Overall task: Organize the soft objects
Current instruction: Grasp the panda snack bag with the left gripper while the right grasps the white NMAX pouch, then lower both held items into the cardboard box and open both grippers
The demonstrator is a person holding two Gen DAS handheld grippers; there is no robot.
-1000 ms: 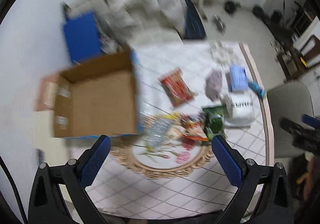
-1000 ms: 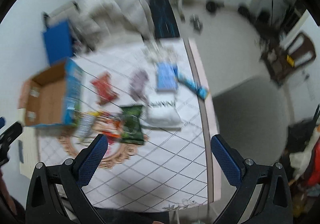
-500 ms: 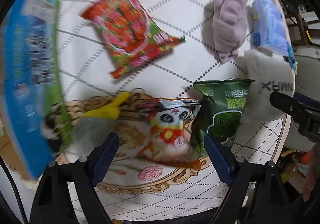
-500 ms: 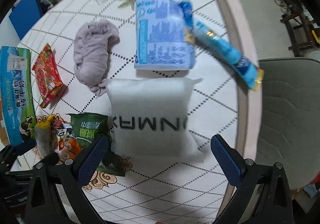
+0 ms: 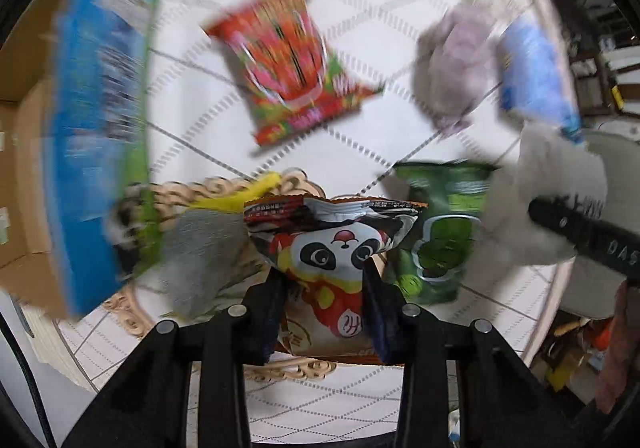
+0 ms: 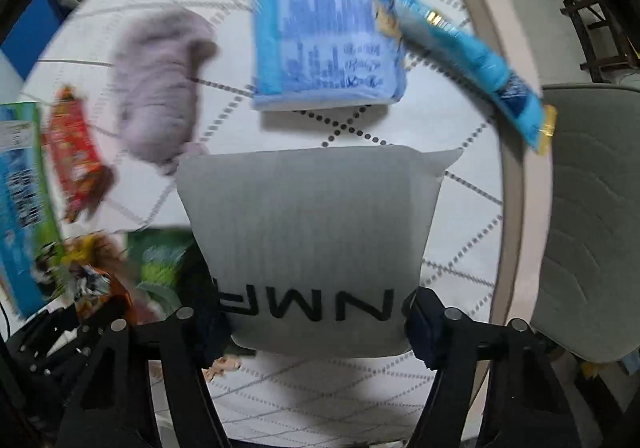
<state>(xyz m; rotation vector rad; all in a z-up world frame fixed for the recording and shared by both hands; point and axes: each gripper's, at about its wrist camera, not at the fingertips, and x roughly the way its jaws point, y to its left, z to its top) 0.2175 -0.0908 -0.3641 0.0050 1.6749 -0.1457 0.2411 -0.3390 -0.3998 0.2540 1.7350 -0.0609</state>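
My left gripper [image 5: 325, 304] is shut on a panda snack bag [image 5: 332, 260], its pads pressing both sides. My right gripper [image 6: 316, 324] is shut on a white lettered pillow [image 6: 316, 232], which is also in the left wrist view [image 5: 552, 200]. A red snack bag [image 5: 288, 68], a green bag [image 5: 436, 232] and a lilac cloth [image 5: 452, 60] lie on the table. In the right wrist view a lilac cloth [image 6: 160, 88], a blue tissue pack [image 6: 324, 32] and a blue wrapper [image 6: 484, 64] lie beyond the pillow.
An open cardboard box with a blue printed side [image 5: 92, 108] stands at the left. A grey packet [image 5: 200, 248] and a yellow one [image 5: 244, 192] lie by it. A grey chair [image 6: 592, 224] stands off the table's right edge [image 6: 516, 176].
Both grippers came down to the table and closed: the left on the panda snack bag, the right on the white pillow.
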